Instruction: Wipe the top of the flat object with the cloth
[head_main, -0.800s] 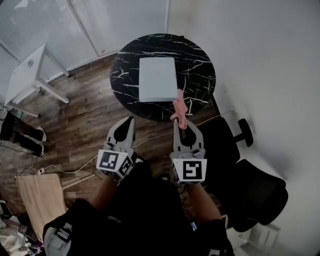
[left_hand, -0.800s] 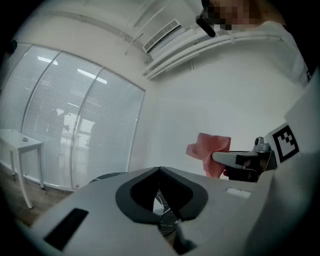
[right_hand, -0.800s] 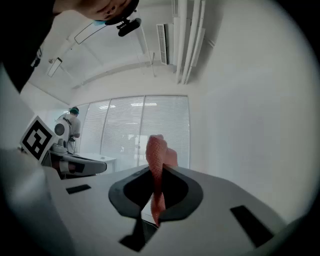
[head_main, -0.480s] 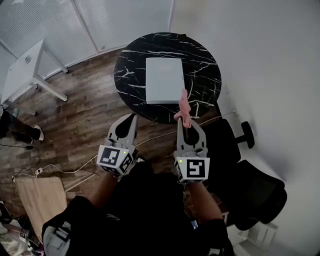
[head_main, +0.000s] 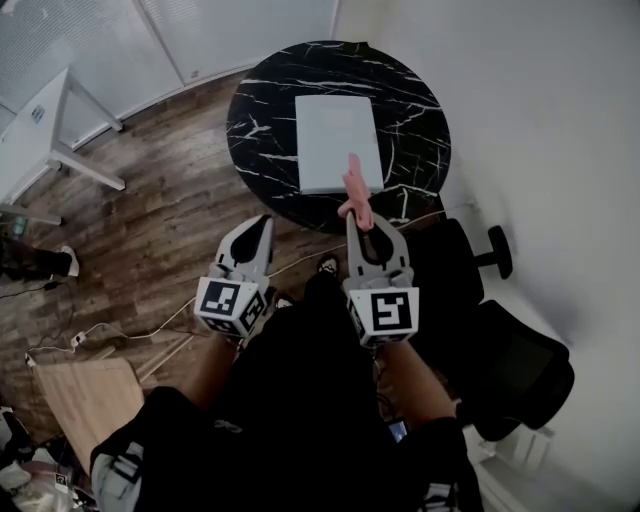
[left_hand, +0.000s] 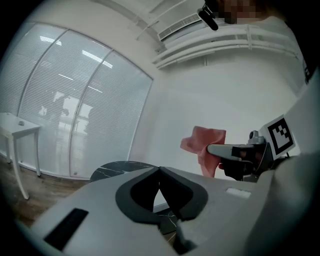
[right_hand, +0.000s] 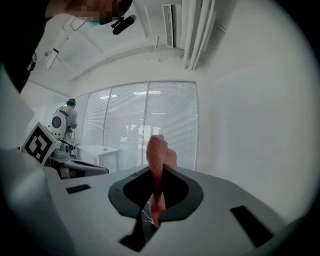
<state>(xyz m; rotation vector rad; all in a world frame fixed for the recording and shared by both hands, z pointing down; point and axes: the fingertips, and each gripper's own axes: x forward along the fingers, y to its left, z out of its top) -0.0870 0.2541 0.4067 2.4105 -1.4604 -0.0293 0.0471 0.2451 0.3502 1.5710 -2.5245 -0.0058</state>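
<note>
A pale flat rectangular object (head_main: 338, 140) lies on the round black marble table (head_main: 270, 110). My right gripper (head_main: 361, 220) is shut on a pink cloth (head_main: 355, 188), which sticks up from the jaws and, in the head view, overlaps the flat object's near edge. In the right gripper view the cloth (right_hand: 157, 165) is pinched between the closed jaws. My left gripper (head_main: 257, 224) hovers over the wooden floor short of the table, shut and empty. The left gripper view shows the cloth (left_hand: 206, 144) and the table's edge (left_hand: 117, 166).
A white side table (head_main: 40, 135) stands at the far left. Black office chairs (head_main: 505, 375) sit to the right by the white wall. Cables (head_main: 110, 338) and a light wooden board (head_main: 85, 395) lie on the floor at the lower left.
Both grippers have come closer to the table. The cloth's tip now lies over the flat object's near edge in the head view, where earlier it sat short of it.
</note>
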